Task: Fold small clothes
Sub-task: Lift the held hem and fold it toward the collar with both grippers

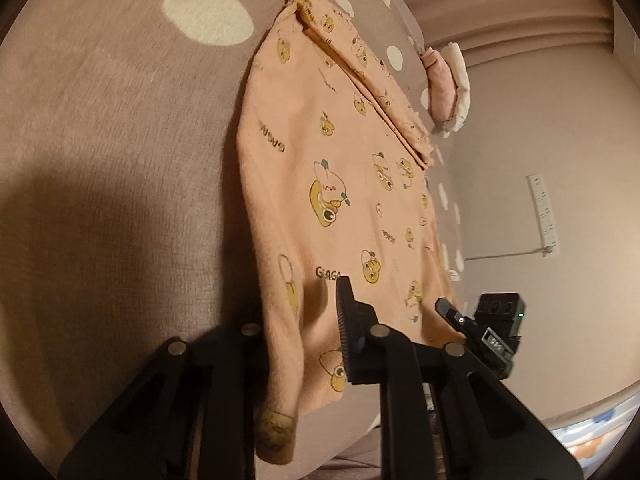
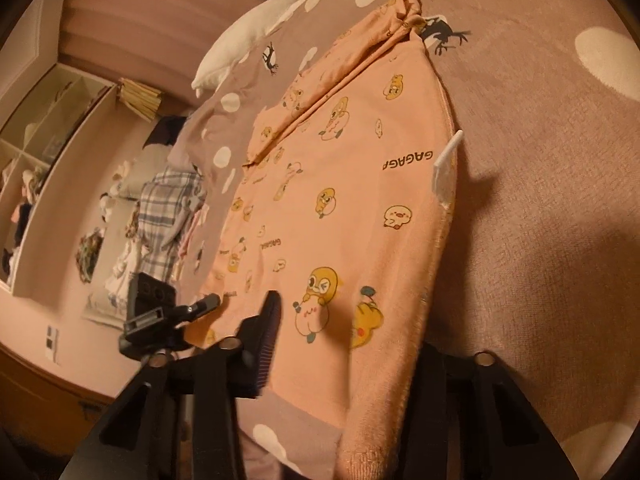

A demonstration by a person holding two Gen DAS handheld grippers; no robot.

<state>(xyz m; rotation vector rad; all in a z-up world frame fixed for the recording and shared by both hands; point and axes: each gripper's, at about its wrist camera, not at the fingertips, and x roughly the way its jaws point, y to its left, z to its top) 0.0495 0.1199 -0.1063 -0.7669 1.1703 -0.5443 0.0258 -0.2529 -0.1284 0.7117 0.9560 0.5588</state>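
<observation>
A small peach shirt [image 1: 332, 184] with yellow cartoon prints lies on a pink-brown dotted bedspread [image 1: 120, 128]; a sleeve is folded over it at the far end. My left gripper [image 1: 304, 344] stands at the near hem, its jaws apart with the shirt's edge between them; one finger [image 1: 350, 332] rests on the cloth, the other is hidden under it. In the right wrist view the shirt [image 2: 340, 200] shows a white tag [image 2: 446, 164]. My right gripper [image 2: 348, 352] has one finger [image 2: 266, 344] on top of the cloth and the other under the edge, jaws apart.
The other gripper's tip and camera show at the bed's edge [image 1: 496, 320], [image 2: 160, 312]. A folded pink and white cloth [image 1: 448, 88] lies far right. A white pillow [image 2: 256, 36], plaid clothes [image 2: 168, 220] and shelves [image 2: 44, 152] stand beyond the bed.
</observation>
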